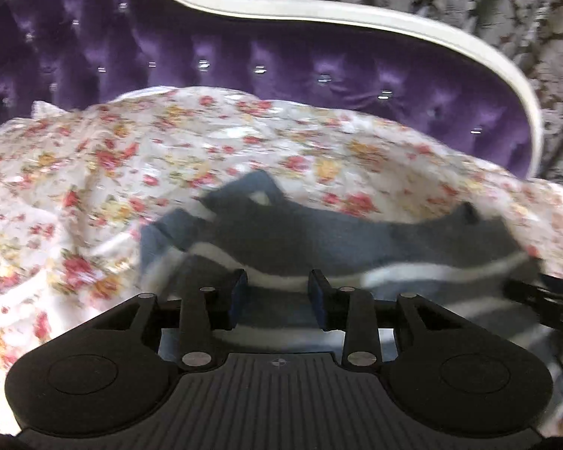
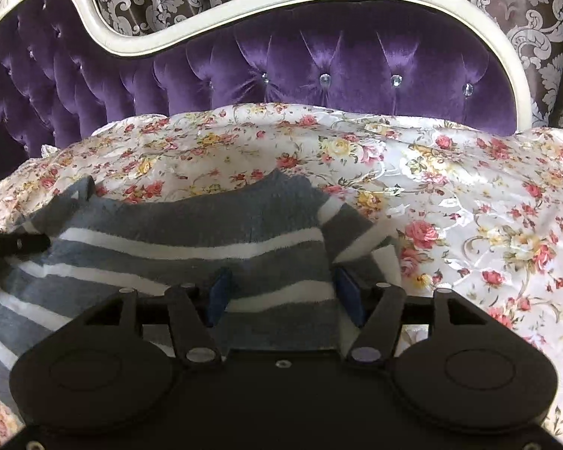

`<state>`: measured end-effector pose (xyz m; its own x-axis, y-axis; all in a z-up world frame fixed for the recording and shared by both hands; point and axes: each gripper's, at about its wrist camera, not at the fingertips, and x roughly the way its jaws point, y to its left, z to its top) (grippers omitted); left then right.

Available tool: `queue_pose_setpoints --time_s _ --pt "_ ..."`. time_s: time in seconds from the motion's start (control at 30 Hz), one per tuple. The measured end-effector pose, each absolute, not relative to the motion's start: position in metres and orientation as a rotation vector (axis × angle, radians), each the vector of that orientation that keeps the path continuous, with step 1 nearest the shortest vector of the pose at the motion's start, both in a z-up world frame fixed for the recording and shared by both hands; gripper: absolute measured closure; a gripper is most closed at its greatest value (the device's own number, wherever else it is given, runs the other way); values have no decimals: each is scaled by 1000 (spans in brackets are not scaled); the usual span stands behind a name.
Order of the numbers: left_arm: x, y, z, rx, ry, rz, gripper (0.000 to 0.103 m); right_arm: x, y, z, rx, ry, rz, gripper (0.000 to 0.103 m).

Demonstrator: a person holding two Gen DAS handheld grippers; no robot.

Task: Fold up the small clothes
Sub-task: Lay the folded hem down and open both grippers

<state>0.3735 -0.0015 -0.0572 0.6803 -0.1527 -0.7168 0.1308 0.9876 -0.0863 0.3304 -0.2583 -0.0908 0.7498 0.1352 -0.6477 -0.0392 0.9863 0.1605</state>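
Note:
A small grey and blue sweater with white stripes point(image 1: 319, 236) lies spread on the floral sheet, blurred in the left wrist view. My left gripper point(image 1: 278, 281) hovers over its left part, jaws open, with the knit below them and nothing pinched. In the right wrist view the sweater point(image 2: 191, 225) shows clearly, one sleeve folded in at its right side. My right gripper point(image 2: 284, 281) stands open above the sweater's right part, near that sleeve, its pads apart from the cloth. Each view catches a black finger of the other gripper at its edge point(image 1: 544, 296) point(image 2: 15, 243).
The floral satin sheet point(image 2: 469, 206) covers the bed, with wrinkles to the left point(image 1: 56, 206). Behind it rises a tufted purple headboard point(image 2: 319, 75) with a curved white frame point(image 2: 244, 7). Patterned curtains point(image 2: 525, 18) hang beyond.

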Motion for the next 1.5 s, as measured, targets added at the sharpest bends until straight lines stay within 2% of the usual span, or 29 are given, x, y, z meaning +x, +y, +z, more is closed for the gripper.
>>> queue_pose_setpoints --time_s 0.27,0.53,0.57,0.6,0.67,0.83,1.07,1.17,1.23,1.33,1.5 --pt "389 -4 -62 103 803 -116 68 332 -260 -92 151 717 92 37" --pt "408 7 -62 78 810 -62 60 332 -262 -92 169 715 93 37" --pt "410 8 -63 84 810 -38 56 332 -263 -92 168 714 91 37" --pt "411 9 -64 85 814 -21 49 332 -263 -92 168 713 89 37" --pt "415 17 -66 39 821 -9 44 332 -264 -92 168 713 78 38" --pt "419 24 -64 -6 843 -13 39 334 -266 -93 125 711 31 37" --pt "415 43 -55 -152 857 -60 34 334 -269 -93 134 713 10 28" --pt "399 43 -43 -135 820 -45 20 334 -273 -93 158 713 8 18" --pt "385 39 -34 -111 798 -67 17 333 -277 -93 183 714 -7 10" --pt "356 32 -24 -75 773 -113 9 332 -289 -93 262 712 -11 10" --pt "316 26 -27 -41 769 -144 8 326 -301 -86 324 671 -34 8"
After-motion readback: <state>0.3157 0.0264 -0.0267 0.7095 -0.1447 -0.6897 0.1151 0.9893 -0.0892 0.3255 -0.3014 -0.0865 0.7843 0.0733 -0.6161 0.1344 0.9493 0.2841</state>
